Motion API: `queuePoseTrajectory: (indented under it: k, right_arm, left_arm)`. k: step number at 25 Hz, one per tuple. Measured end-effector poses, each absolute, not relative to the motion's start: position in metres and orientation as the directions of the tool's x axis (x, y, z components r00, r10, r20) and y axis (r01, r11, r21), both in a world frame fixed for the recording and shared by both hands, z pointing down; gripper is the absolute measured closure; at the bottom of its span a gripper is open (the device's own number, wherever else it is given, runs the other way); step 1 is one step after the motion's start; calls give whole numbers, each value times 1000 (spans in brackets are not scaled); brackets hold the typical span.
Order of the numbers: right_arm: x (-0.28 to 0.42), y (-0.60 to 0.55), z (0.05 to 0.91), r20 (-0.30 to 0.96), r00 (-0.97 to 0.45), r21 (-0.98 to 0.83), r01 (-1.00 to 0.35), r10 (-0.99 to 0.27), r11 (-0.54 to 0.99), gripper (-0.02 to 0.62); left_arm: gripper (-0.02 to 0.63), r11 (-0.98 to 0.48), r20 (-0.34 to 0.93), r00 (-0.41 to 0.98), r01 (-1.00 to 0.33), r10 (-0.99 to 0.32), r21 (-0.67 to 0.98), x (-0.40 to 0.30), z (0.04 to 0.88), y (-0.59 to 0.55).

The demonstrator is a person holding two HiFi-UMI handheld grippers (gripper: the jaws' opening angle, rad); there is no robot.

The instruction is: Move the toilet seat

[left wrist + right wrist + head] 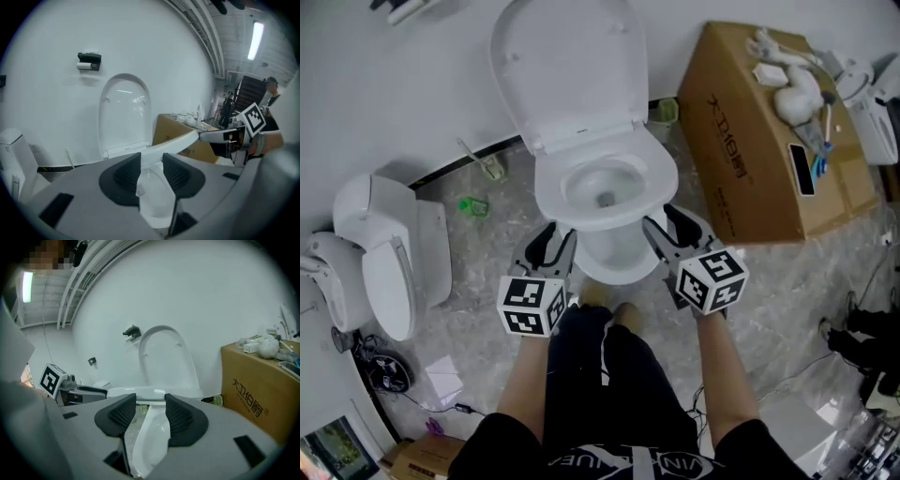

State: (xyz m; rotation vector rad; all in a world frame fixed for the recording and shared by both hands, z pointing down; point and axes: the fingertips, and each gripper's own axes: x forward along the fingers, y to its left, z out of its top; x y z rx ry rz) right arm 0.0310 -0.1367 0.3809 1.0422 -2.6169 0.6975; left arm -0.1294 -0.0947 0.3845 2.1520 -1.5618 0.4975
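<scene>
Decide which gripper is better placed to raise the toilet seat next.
Left, probably: the left gripper has its jaws closed on the toilet seat edge, while the right gripper is open, its jaws short of it.

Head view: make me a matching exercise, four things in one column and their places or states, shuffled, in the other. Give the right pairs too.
Things
1. toilet lid
2. cardboard box
3. spare toilet
4. small green object

Places or states
a. at the picture's left edge
b. on the floor, just left of the bowl
c. raised, leaning back towards the wall
d. right of the bowl, with white items on top

Pairs: 1-c, 2-d, 3-a, 4-b
</scene>
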Motion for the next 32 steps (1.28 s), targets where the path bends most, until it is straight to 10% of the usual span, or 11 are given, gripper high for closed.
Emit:
queuePoseTrajectory:
  k: [32]
  right_arm:
    - [-71, -393, 263, 300, -576, -175, -817, -760, 550, 463]
  left_arm:
    - [520, -346, 312, 396, -916, -864, 205, -227, 260, -341]
